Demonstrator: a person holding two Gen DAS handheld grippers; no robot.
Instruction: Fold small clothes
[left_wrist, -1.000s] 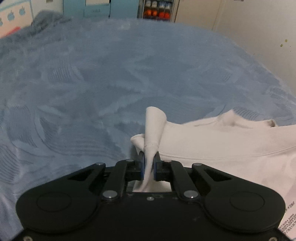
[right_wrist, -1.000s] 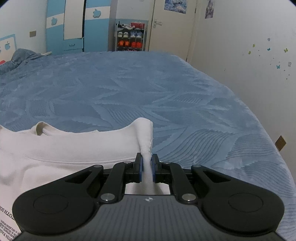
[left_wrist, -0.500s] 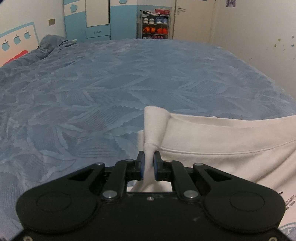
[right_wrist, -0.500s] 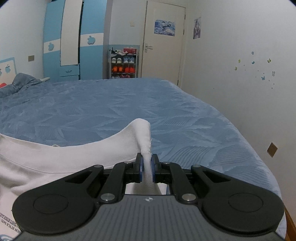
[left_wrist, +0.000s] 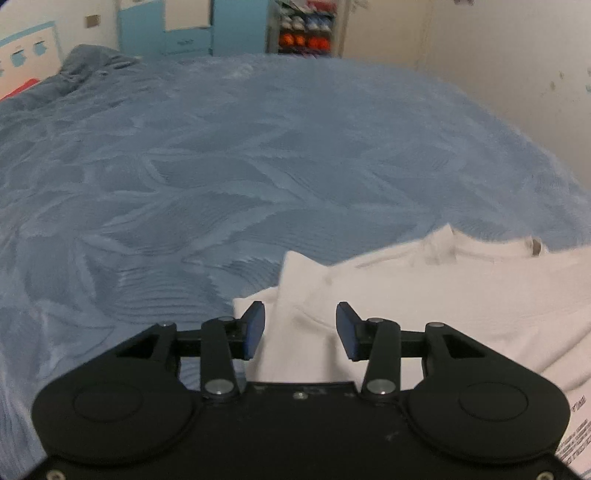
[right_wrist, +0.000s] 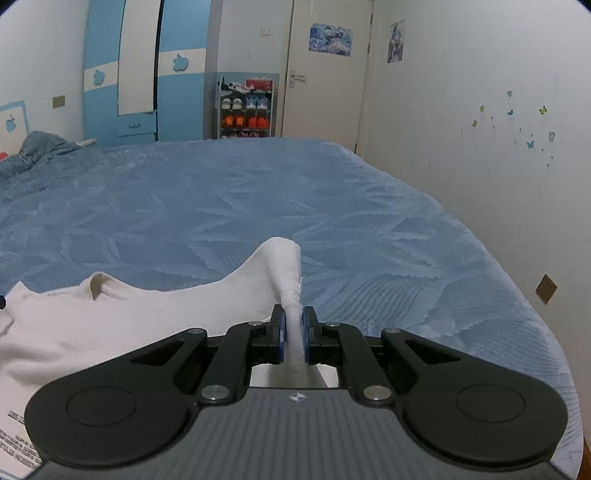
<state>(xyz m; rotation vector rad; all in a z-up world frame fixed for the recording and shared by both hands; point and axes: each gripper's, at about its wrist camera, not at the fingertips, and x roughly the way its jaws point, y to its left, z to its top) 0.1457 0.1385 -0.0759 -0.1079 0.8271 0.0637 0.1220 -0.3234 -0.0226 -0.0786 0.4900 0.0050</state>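
Fingers of the right gripper are clamped on a pinched-up corner of the white garment, judged to be held for carrying the edge over in a fold. Fingers of the left gripper are spread wide and released, nothing held, with cloth lying between them. Garment is spread on the blue bed, collar at 1 o'clock of the left gripper. Fold is judged not yet finished.

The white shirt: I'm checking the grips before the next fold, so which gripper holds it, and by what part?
The right gripper is shut on a bunched corner of the white shirt. The left gripper is open over it, holding nothing.
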